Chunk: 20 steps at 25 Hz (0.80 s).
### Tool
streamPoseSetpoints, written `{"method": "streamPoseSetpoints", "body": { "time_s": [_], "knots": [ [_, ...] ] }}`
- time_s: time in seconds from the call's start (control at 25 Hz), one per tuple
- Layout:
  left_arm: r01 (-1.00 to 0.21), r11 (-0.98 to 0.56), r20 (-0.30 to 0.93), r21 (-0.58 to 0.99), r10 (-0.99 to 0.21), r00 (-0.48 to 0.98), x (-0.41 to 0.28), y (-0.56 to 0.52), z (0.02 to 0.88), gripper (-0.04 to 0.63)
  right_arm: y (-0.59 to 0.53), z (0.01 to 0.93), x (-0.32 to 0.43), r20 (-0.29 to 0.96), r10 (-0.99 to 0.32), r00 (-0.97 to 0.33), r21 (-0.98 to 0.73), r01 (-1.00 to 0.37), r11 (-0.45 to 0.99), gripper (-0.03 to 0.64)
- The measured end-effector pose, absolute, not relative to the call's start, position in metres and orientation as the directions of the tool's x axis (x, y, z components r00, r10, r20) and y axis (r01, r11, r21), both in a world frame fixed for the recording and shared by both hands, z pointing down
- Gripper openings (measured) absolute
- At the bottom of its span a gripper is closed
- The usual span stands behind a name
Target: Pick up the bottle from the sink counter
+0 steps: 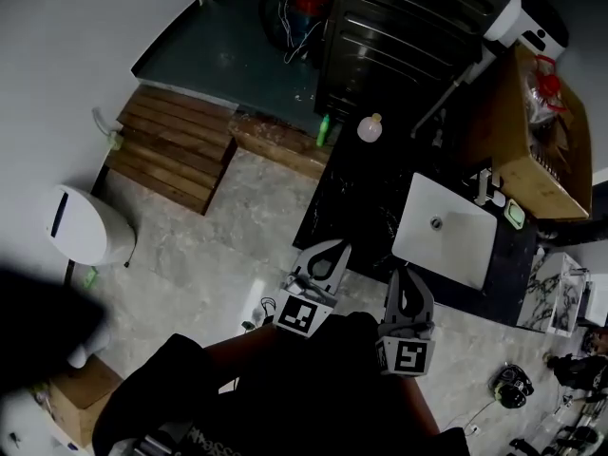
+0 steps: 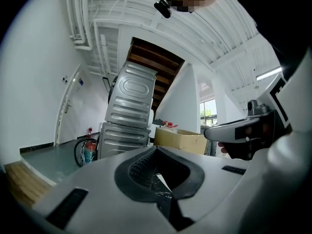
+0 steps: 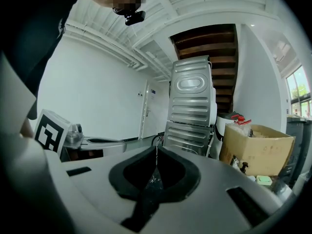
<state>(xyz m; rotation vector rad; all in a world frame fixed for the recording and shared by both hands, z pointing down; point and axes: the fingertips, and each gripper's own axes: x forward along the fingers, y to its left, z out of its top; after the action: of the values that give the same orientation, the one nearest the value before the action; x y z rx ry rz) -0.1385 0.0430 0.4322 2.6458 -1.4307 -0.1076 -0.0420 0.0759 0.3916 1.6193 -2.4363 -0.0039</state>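
Observation:
A small green bottle point(image 1: 324, 129) stands upright at the far end of the black counter point(image 1: 356, 207), beside a round white object point(image 1: 370, 127). Small bottles point(image 1: 486, 186) stand by the tap behind the white sink point(image 1: 446, 231); one dark pump bottle point(image 3: 242, 166) shows in the right gripper view. My left gripper point(image 1: 328, 251) point(image 2: 156, 147) hovers at the counter's near edge, shut and empty. My right gripper point(image 1: 408, 277) point(image 3: 156, 147) is beside it, near the sink's front corner, its jaws also shut on nothing. Both are well short of the bottles.
A stacked metal appliance point(image 1: 408, 27) point(image 2: 129, 106) point(image 3: 190, 106) stands beyond the counter. A cardboard box point(image 1: 541, 150) point(image 3: 256, 147) sits right of the sink. Wooden steps point(image 1: 176, 145) and a white bin point(image 1: 85, 226) are on the floor to the left.

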Motion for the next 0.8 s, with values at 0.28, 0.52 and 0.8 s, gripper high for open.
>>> {"method": "streamPoseSetpoints", "body": {
  "time_s": [0.28,0.52,0.8],
  "knots": [
    [-0.831,-0.528,0.029,0.175,-0.841,0.540,-0.145,0.032,0.448,0.015,0.069,0.399,-0.035,0.186,-0.923,-0.338,0.120,-0.924,0.363,0.038],
    [-0.837,-0.526,0.037,0.150,-0.843,0.537,-0.145,0.015,0.452,0.015,0.052,0.408,-0.037,0.175,-0.915,-0.363,0.079,-0.922,0.380,0.038],
    [-0.867,-0.484,0.075,0.117,-0.866,0.494,-0.146,-0.020,0.455,0.015,-0.005,0.412,-0.030,0.148,-0.915,-0.375,0.026,-0.923,0.383,0.038]
  ]
}}
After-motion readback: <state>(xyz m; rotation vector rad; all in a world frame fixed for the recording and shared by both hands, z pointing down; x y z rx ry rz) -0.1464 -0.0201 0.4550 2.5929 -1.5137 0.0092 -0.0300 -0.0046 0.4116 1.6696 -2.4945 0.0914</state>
